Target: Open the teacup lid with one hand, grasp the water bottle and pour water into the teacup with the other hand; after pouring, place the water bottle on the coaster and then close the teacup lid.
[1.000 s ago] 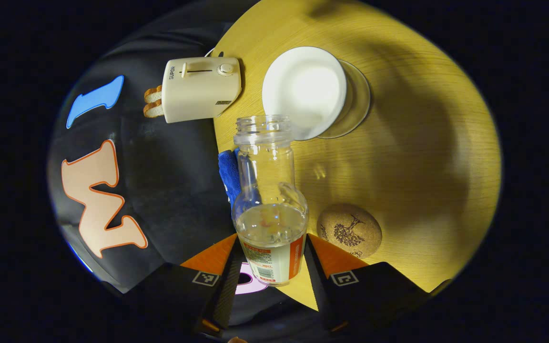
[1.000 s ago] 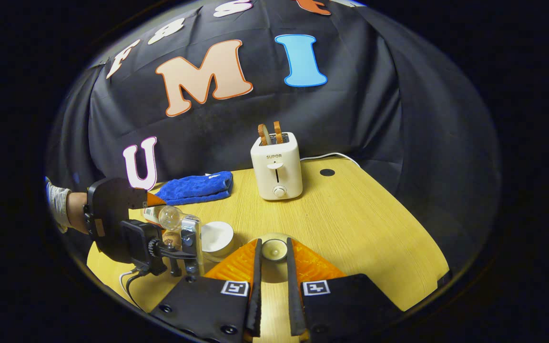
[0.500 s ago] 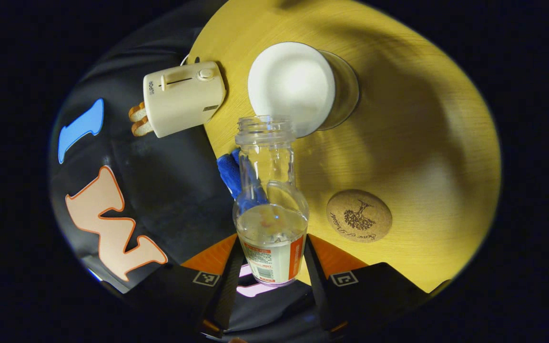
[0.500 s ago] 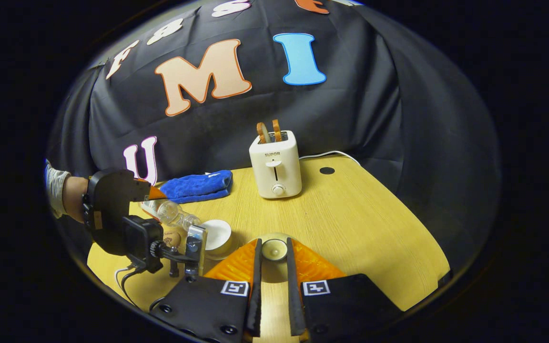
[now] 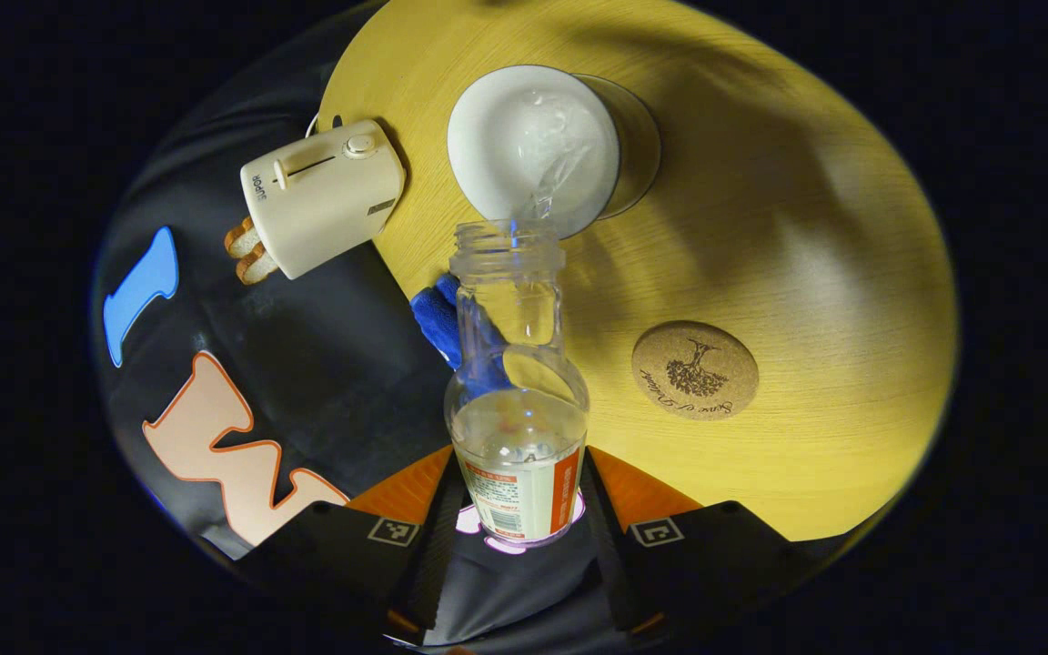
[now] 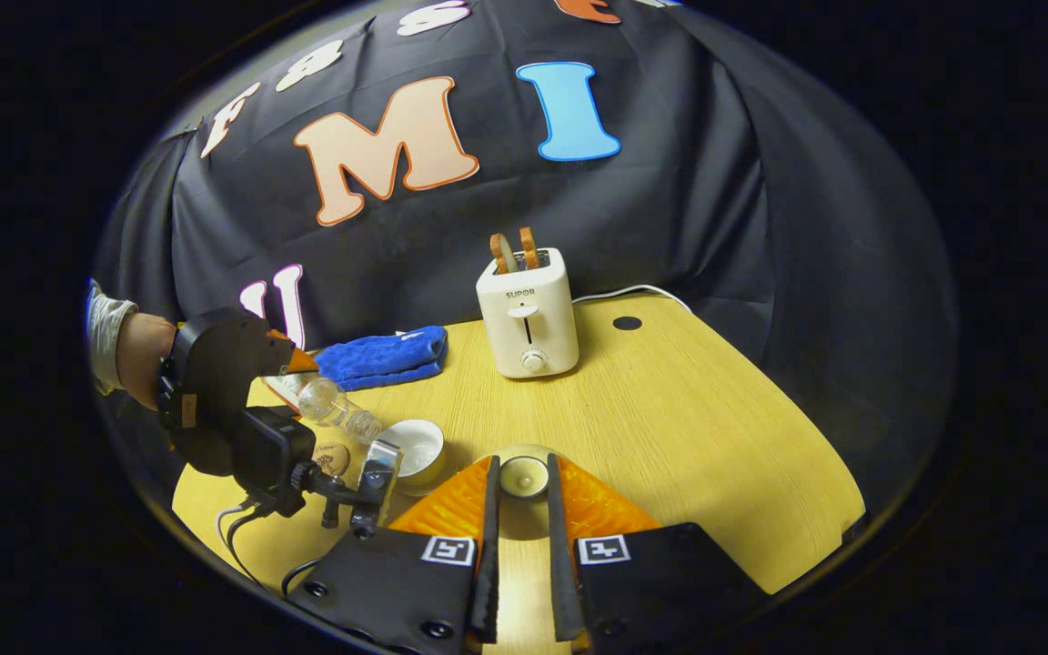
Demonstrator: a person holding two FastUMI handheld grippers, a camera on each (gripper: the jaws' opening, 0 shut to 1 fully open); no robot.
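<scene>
The left gripper [image 5: 519, 509] is clamped on the labelled lower body of the clear plastic water bottle [image 5: 517, 400], one finger pressing each side. The bottle is tipped so that its open neck reaches the rim of the white round teacup [image 5: 533, 147], and a thin stream of water runs from the mouth into the cup, where water is visible on the white inside. The teacup stands uncovered on the round yellow wooden tabletop [image 5: 806, 236]. The round cork coaster with a dark tree print [image 5: 694, 370] lies bare on the tabletop, near the teacup and just beside the bottle's shoulder. On the other side of the teacup stands a cream toaster [image 5: 322, 198] with two bread slices in its slots, and a folded blue cloth [image 5: 438, 320] shows behind the bottle's neck. In the right gripper view, the right gripper [image 6: 520, 496] grips the small round teacup lid [image 6: 522, 477] between its fingers, held beside the teacup and above the tabletop, while a person's hand [image 6: 144, 350] carries the left gripper.
</scene>
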